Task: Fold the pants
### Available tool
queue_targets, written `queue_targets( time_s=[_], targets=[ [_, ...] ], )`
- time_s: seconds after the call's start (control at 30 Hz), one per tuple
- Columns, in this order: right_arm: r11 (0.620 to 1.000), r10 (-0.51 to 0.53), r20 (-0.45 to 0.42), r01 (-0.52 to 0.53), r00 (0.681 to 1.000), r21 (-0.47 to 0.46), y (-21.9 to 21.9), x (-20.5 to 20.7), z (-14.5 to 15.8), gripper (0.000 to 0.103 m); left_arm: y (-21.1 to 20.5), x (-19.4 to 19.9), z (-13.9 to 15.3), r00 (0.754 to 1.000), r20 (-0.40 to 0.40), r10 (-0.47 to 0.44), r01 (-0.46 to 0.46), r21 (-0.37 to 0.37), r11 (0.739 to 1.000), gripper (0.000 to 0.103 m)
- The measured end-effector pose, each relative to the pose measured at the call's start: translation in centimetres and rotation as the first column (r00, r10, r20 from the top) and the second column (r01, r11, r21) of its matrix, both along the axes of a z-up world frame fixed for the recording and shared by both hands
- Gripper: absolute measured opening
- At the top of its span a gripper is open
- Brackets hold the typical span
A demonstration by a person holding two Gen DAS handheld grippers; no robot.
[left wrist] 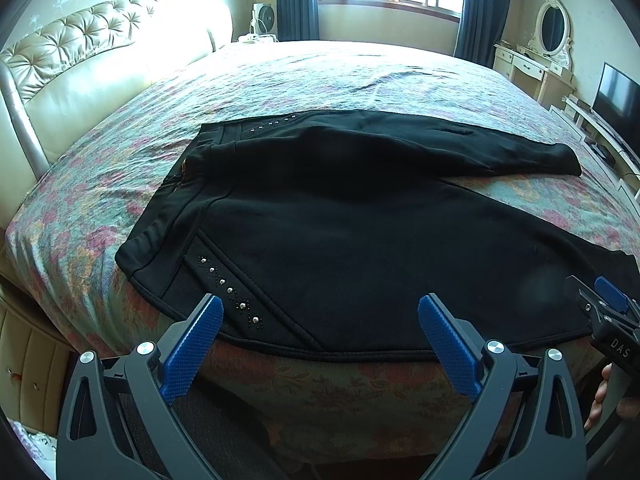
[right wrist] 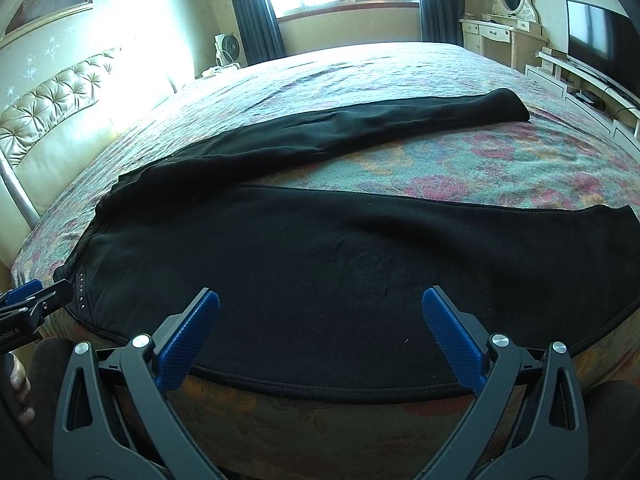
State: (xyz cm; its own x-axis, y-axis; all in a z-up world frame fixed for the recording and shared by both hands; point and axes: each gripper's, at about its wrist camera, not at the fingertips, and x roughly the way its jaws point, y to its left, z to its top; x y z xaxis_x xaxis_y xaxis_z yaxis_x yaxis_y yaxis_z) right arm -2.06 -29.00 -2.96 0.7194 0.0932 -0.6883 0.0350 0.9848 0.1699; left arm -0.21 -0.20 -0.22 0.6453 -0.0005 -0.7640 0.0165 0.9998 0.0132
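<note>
Pants (left wrist: pixel 360 240) lie flat on the bed (left wrist: pixel 320 76), legs splayed, near edge toward you. Left gripper (left wrist: pixel 320 344) and right gripper (right wrist: pixel 320 336) both gape, empty. Soft, thick, floppy fabric: pinch the near seam, waistband end and hem end

Pants (left wrist: pixel 340 240) flat on bed (left wrist: pixel 320 72)

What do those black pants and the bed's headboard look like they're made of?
The pants look like a soft, matte knit, perhaps fleece-like: no sheen, fine lint specks, stitched edges, small shiny studs near the pocket. The headboard looks like glossy cream leather or imitation leather, button-tufted on top; which of the two cannot be told.
</note>
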Motion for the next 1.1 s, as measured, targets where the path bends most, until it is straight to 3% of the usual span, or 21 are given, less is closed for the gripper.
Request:
queue_targets(
  time_s=[0.63,0.77,0.87,1.03,1.1],
  targets=[
    [1.0,0.001,-0.035,-0.001,0.999,0.009,-0.1,0.7,-0.9,0.101,0.1,0.2,-0.3,1.0,-0.019,-0.009,0.009,-0.014,1.0,0.097],
    [1.0,0.012,-0.043,-0.012,0.999,0.007,0.2,1.3,-0.8,0.101,1.6,1.3,0.1,0.996,-0.026,-0.086,0.081,-0.145,0.986,0.097],
    [1.0,0.028,-0.048,-0.028,0.998,-0.003,0.8,2.2,-0.7,0.101,4.5,2.8,0.3,0.987,-0.04,-0.154,0.133,-0.325,0.936,0.097],
    [0.997,0.07,-0.071,-0.071,0.995,-0.007,2.3,4.2,-0.9,0.101,11.1,6.8,0.6,0.995,-0.063,-0.081,0.039,-0.497,0.867,0.097],
    [0.996,0.092,-0.081,-0.092,0.992,-0.004,3.1,5.0,-1.1,0.101,13.6,9.2,0.9,0.995,-0.077,-0.067,0.017,-0.524,0.851,0.097]
  ],
)
